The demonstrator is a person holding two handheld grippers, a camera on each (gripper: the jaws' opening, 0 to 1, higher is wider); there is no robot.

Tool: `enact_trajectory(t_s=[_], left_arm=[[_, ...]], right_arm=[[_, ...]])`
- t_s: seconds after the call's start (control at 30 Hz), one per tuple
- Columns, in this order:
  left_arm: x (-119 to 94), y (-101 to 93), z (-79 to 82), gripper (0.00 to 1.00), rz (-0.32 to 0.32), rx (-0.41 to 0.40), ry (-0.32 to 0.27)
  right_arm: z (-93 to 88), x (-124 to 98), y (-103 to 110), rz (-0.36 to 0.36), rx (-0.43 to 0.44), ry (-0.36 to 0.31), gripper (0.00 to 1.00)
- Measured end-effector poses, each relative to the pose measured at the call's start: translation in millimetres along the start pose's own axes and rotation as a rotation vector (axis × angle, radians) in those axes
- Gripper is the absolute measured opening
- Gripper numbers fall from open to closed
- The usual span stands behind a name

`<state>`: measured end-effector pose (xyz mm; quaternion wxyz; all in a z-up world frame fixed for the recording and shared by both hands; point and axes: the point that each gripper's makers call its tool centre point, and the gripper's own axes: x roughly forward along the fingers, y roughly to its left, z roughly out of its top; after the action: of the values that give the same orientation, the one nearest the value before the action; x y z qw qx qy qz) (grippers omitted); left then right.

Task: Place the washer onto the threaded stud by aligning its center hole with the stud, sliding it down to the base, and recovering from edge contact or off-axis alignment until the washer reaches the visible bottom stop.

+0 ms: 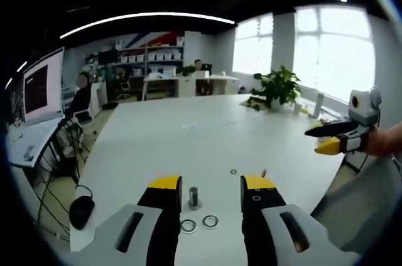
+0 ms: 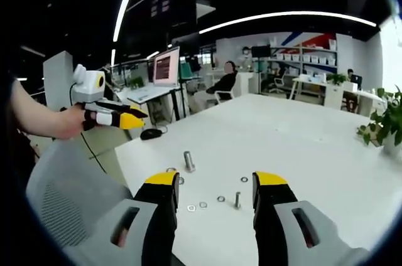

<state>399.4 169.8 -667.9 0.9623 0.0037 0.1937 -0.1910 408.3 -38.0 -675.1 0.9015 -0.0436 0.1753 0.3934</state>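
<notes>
Your left gripper (image 1: 210,192) hung over the near edge of the white table (image 1: 188,134), jaws spread and empty. The threaded stud (image 1: 193,196) stood upright on the tabletop between them. Two washers (image 1: 210,221) lay flat just in front of the stud, side by side, apart from it. A third small ring (image 1: 233,171) lay farther out on the table.

Your right gripper (image 2: 215,187) was likewise spread and held nothing. In its view a stud (image 2: 188,160) stood ahead to the left, a smaller bolt (image 2: 237,200) between the jaws, and loose washers (image 2: 221,199) were scattered flat around them.

Judged from this: the washer was thin, stiff metal, light, and lying flush on a smooth top, so it would likely slip or skate under a flat pinch. You would do best to take it across its outer rim, tipping one edge up first, and keep the centre hole clear for the stud. No washer sat on the stud yet.
</notes>
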Motion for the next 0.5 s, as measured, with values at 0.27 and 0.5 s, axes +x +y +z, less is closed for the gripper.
enact_trajectory(t_s=[0.27, 0.5], left_arm=[[4.6, -2.4, -7.6, 0.35, -0.009, 0.019, 0.037], [9.4, -2.5, -20.3, 0.35, -0.021, 0.003, 0.094]], right_arm=[[-2.3, 1.0, -0.1, -0.002, -0.006, 0.012, 0.50], [-3.1, 0.4, -6.6, -0.020, 0.014, 0.012, 0.50]])
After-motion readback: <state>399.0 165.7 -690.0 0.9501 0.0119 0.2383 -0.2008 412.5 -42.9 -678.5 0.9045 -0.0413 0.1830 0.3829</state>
